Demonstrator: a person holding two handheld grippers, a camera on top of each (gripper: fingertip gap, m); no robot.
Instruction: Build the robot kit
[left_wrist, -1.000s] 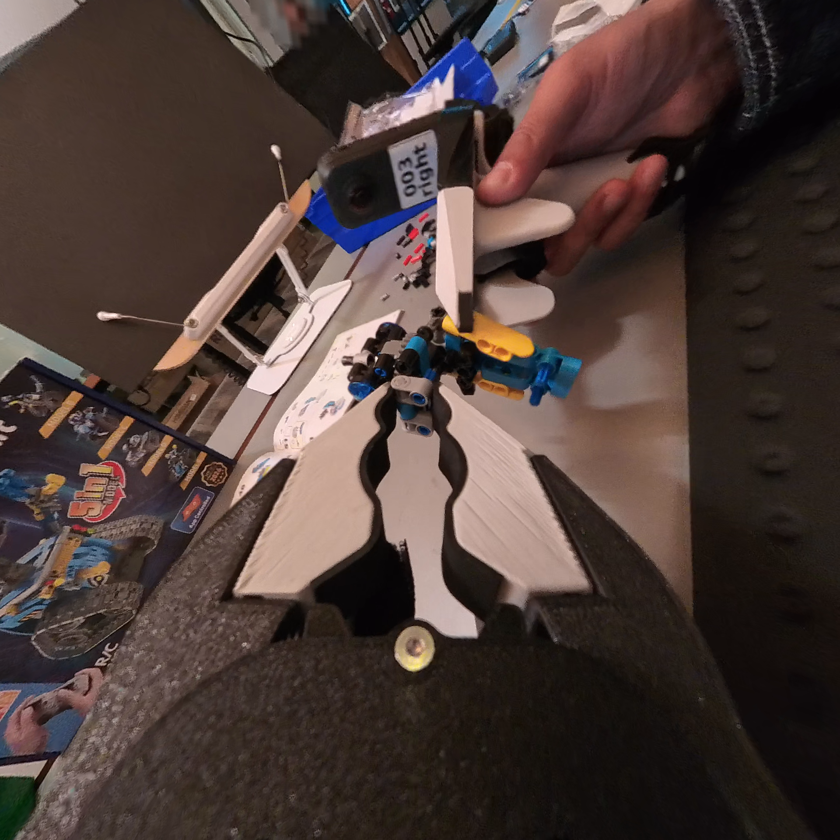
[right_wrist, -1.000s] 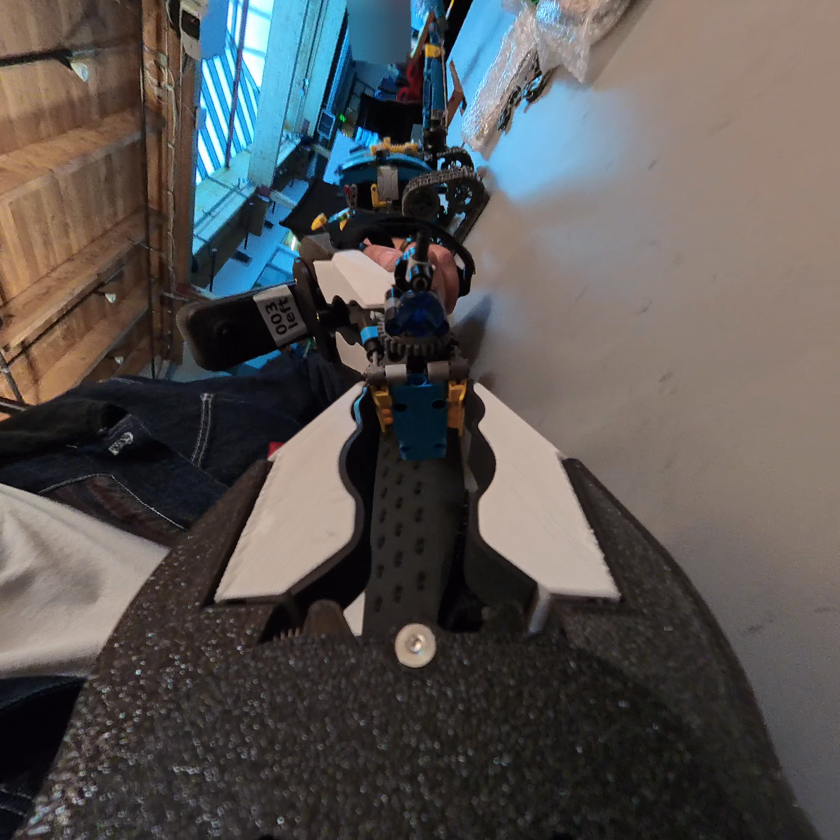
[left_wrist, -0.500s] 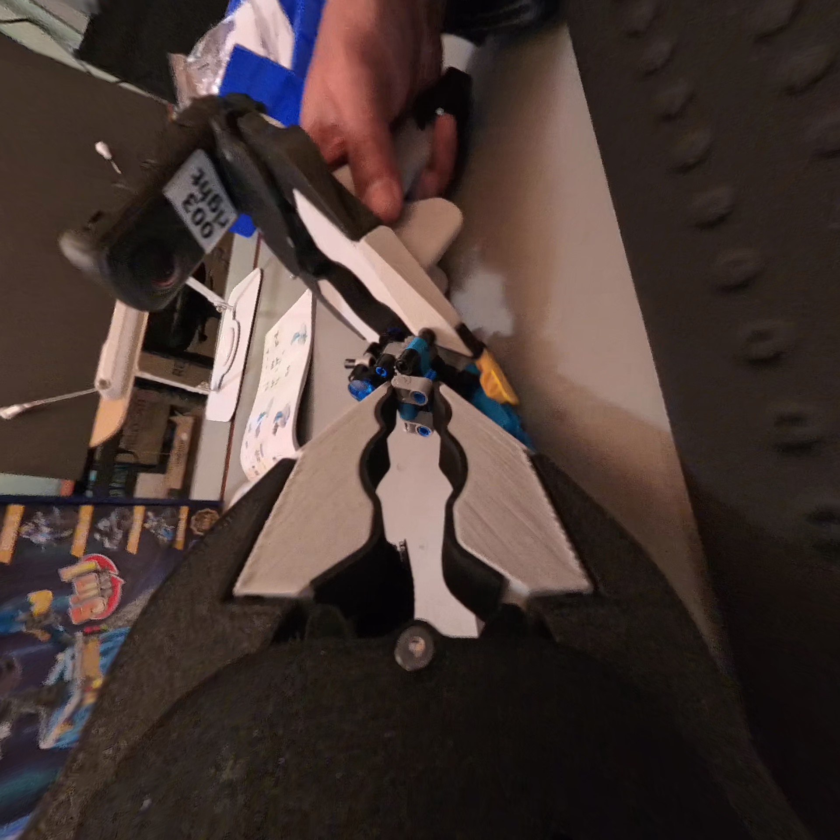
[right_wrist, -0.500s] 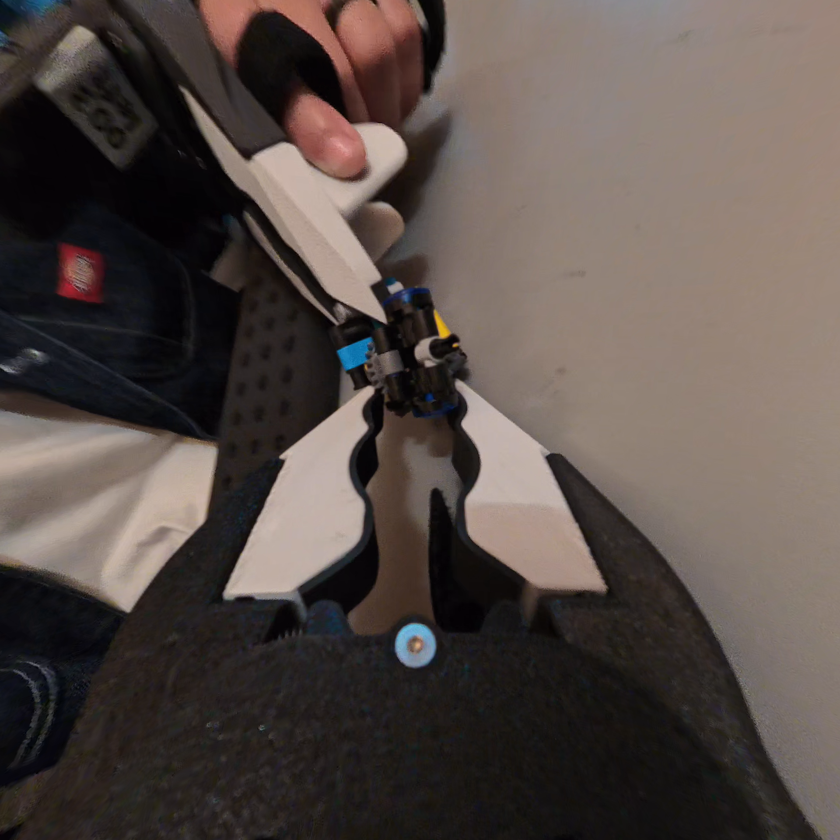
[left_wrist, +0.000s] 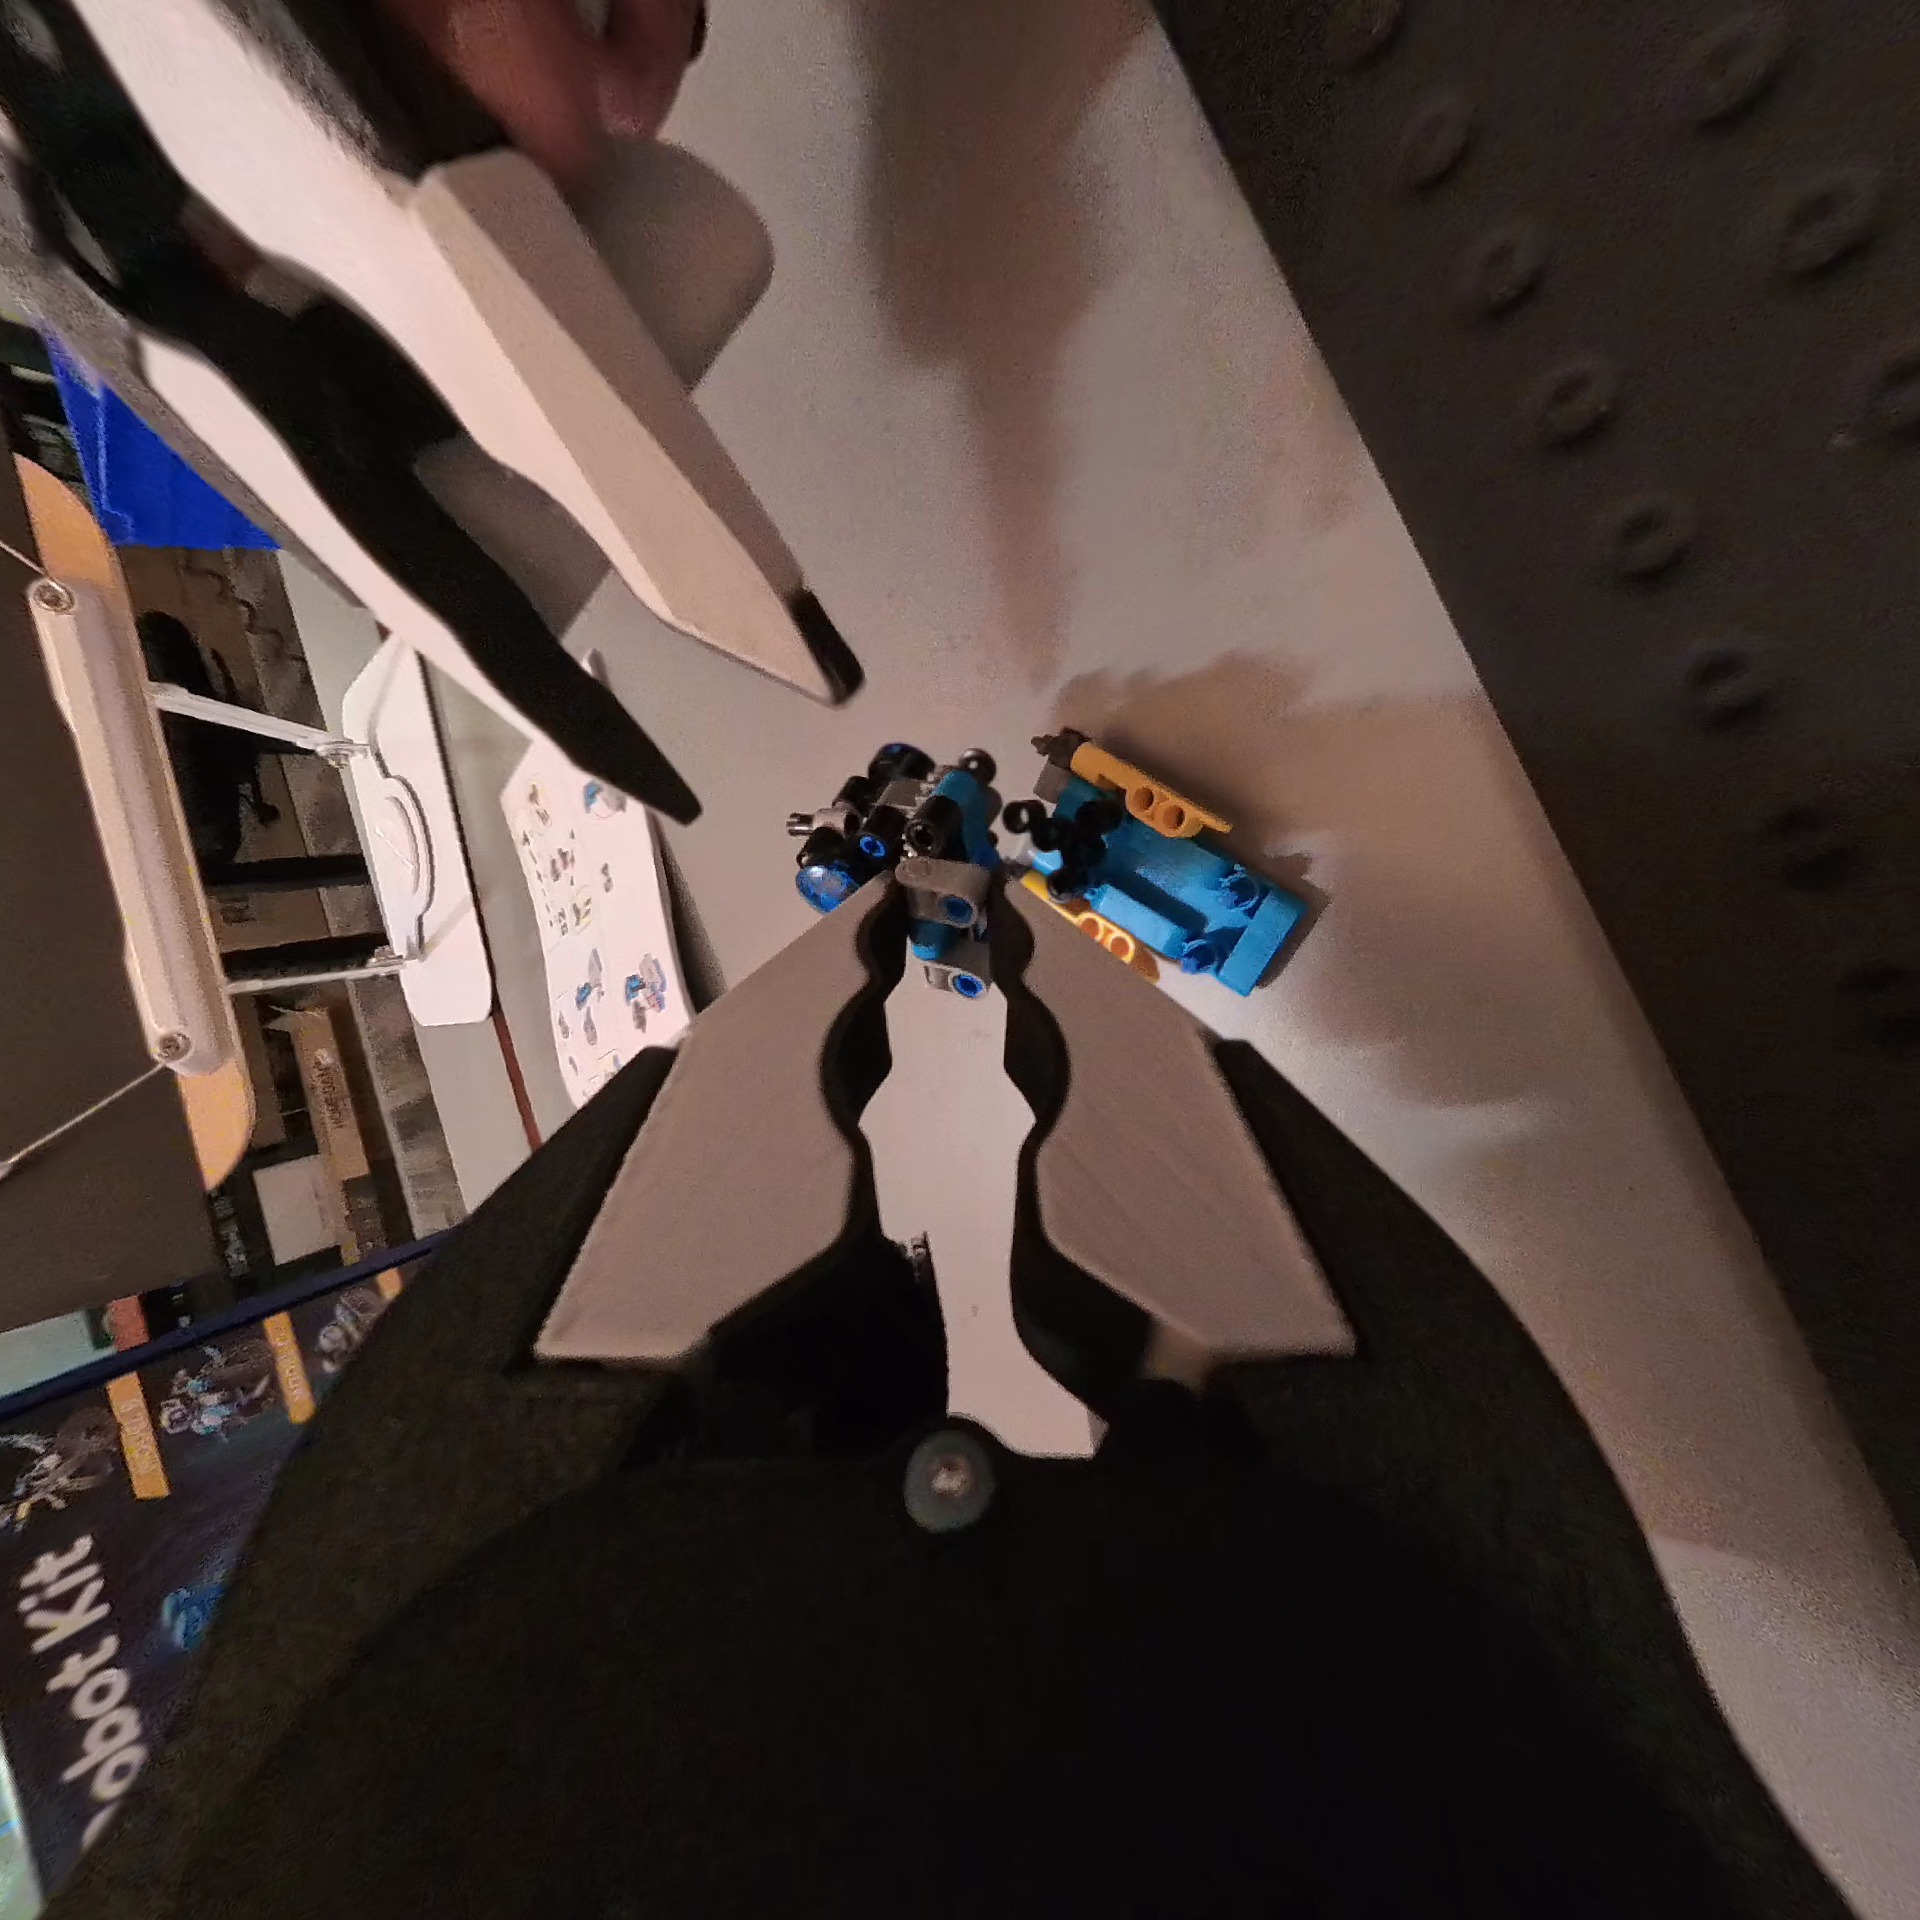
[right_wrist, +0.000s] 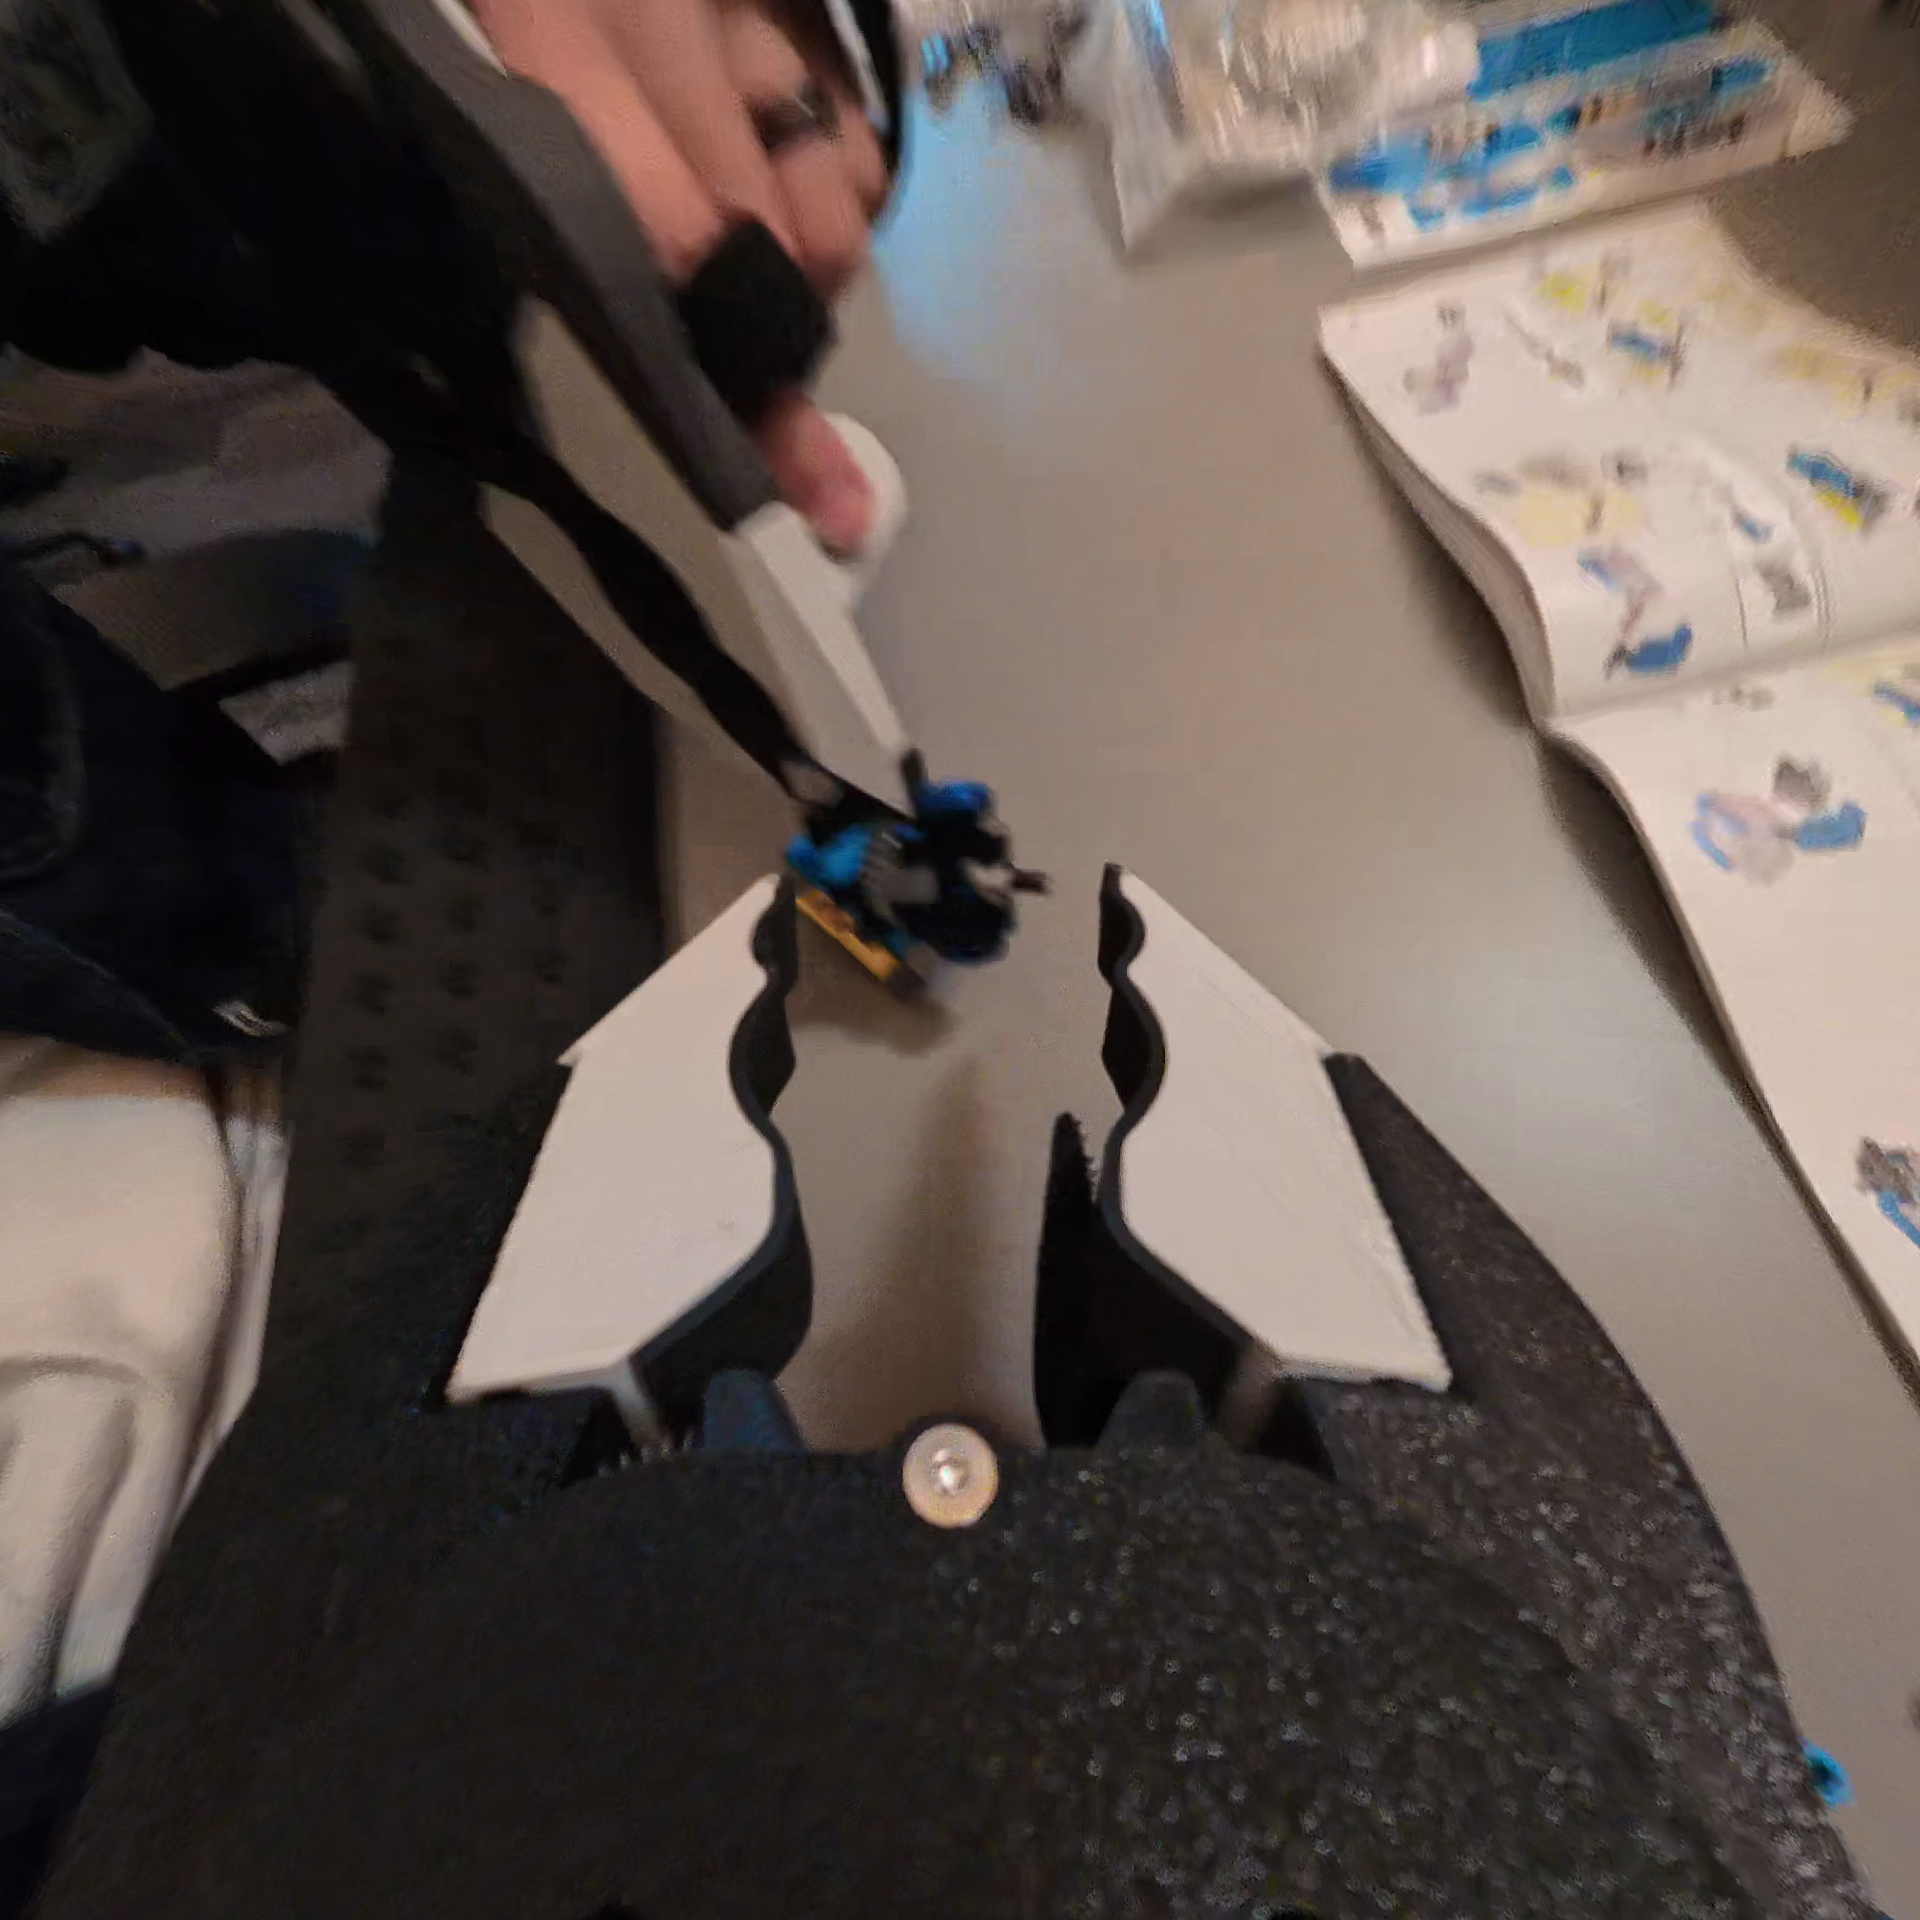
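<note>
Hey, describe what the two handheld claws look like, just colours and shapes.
Both match. The left claw has two flat, pale grey wedge-shaped fingers with wavy black inner edges, set in a speckled black body with one silver screw. The right claw is built the same, fingers whiter here. A black strap crosses the hand on the left one.

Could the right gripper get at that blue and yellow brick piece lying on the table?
Probably yes. The right gripper is open and empty above the table, the blue and yellow brick piece lies uncovered, though the left gripper crowds it.
</note>
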